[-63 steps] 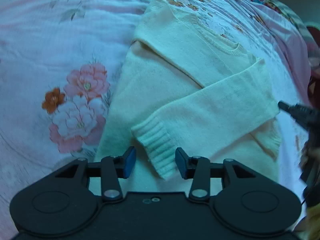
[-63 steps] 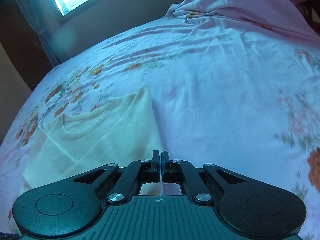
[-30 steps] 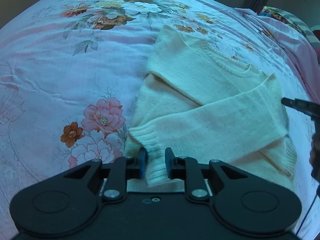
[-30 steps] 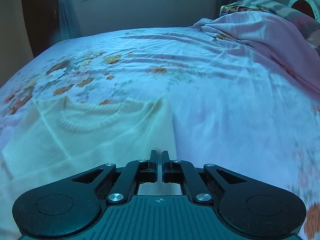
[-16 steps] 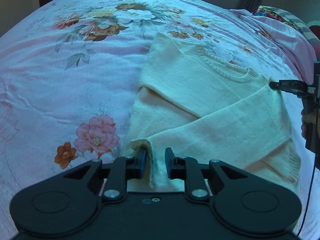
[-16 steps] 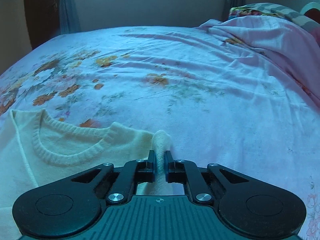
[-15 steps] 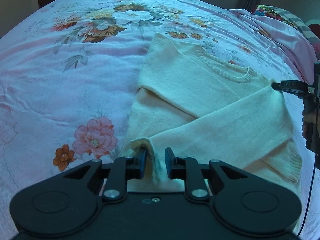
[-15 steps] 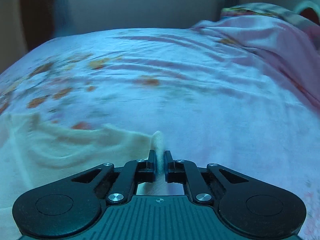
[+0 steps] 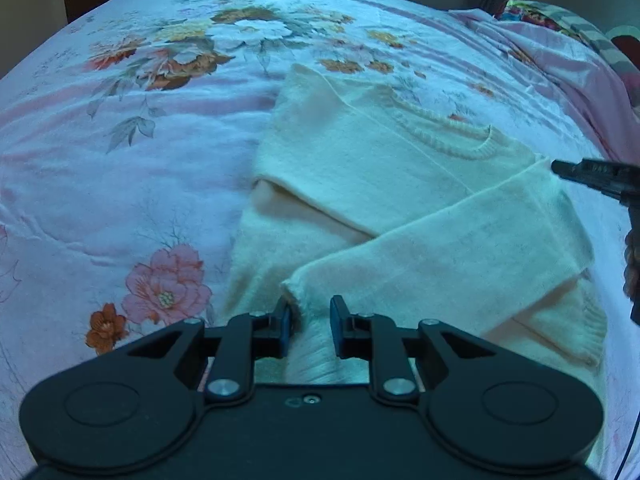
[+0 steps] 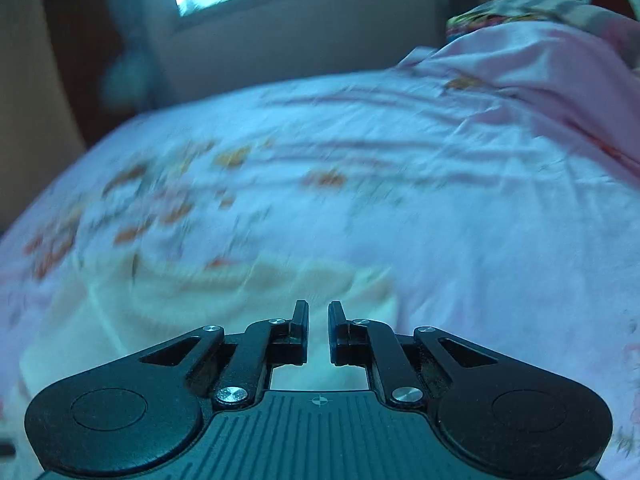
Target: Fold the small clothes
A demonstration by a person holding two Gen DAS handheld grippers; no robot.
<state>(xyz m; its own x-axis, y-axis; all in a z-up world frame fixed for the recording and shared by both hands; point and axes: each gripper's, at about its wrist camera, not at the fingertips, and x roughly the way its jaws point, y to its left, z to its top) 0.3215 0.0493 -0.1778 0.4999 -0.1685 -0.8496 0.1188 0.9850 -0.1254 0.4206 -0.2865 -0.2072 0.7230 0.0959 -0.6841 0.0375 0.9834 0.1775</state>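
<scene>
Sweater (image 9: 400, 200) lies flat on the flowered bedsheet (image 9: 120, 184), one sleeve folded across its front. Left gripper (image 9: 308, 322) pinches that sleeve's cuff; it should lay it flat, edges squared. Right gripper (image 10: 318, 330) is slightly parted, nothing visibly between its fingers. Bare sheet all round gives room.

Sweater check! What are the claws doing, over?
Left claw gripping cream knit sweater's sleeve cuff. Right claw slightly apart at sweater's shoulder; grip unclear. Nothing blocking on floral pink bedsheet.
</scene>
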